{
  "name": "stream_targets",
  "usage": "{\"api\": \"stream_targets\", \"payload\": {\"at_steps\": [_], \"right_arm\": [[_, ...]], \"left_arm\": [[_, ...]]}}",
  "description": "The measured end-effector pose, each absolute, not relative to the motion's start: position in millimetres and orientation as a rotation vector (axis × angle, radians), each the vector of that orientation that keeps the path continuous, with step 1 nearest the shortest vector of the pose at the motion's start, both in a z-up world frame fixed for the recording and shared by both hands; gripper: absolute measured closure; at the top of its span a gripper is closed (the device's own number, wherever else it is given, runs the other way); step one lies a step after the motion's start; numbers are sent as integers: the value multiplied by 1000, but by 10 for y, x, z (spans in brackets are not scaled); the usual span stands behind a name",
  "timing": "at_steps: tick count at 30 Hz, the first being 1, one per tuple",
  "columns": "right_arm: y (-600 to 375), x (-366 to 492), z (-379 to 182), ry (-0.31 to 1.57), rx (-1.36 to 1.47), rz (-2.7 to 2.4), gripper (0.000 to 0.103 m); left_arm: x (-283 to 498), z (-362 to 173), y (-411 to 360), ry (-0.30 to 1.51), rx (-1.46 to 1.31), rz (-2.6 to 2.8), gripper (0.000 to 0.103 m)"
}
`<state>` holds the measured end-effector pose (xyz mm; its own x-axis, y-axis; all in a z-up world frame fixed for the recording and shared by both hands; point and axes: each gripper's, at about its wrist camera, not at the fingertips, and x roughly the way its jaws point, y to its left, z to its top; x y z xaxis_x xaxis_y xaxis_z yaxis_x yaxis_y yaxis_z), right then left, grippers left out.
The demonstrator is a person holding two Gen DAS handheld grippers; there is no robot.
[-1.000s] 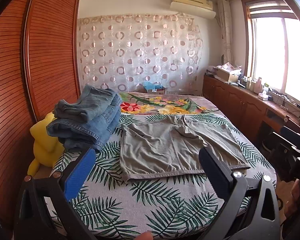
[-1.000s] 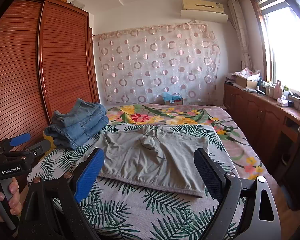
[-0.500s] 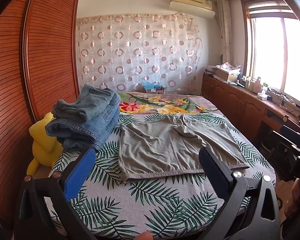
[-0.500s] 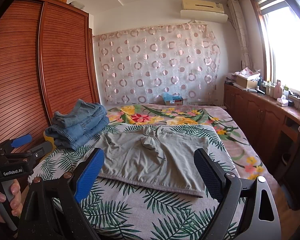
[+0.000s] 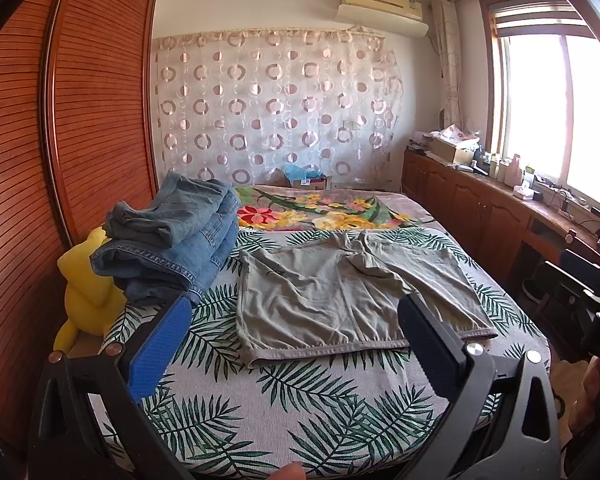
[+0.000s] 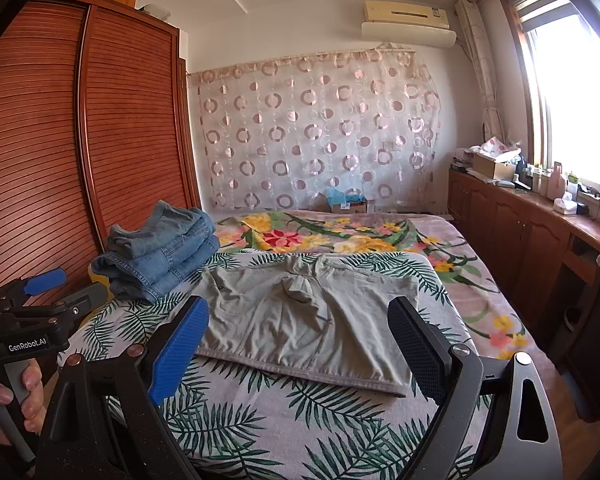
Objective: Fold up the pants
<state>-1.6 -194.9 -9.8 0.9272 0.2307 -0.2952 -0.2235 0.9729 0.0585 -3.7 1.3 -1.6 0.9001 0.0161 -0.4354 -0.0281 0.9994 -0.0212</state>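
Grey-green pants [image 5: 340,296] [image 6: 300,320] lie spread flat on the bed, waistband toward me and a fold of cloth bunched at the middle. My left gripper [image 5: 292,304] hangs open above the near edge of the bed, short of the pants, nothing between its blue pads. My right gripper [image 6: 297,305] is also open and empty, hovering before the pants' near hem. In the right wrist view the left gripper [image 6: 40,292] shows at the far left, held by a hand [image 6: 4,404]. Neither gripper touches the cloth.
A stack of folded blue jeans [image 5: 172,240] [image 6: 160,252] sits on the bed's left side, beside a yellow plush toy [image 5: 88,280]. The bed [image 5: 260,400] has a palm-leaf cover. A wooden wardrobe [image 5: 80,120] stands left, a low cabinet [image 5: 480,208] under the window right.
Hardly anything differs. Both views drift slightly, and both grippers stay open above the near end of the bed; the pants have not moved.
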Motion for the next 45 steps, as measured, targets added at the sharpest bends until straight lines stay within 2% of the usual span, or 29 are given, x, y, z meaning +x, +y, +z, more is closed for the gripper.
{"api": "stream_targets", "payload": {"at_steps": [45], "right_arm": [[-1990, 18, -165, 327, 27, 230, 11]], "left_arm": [[14, -83, 10, 466, -34, 12, 0]]}}
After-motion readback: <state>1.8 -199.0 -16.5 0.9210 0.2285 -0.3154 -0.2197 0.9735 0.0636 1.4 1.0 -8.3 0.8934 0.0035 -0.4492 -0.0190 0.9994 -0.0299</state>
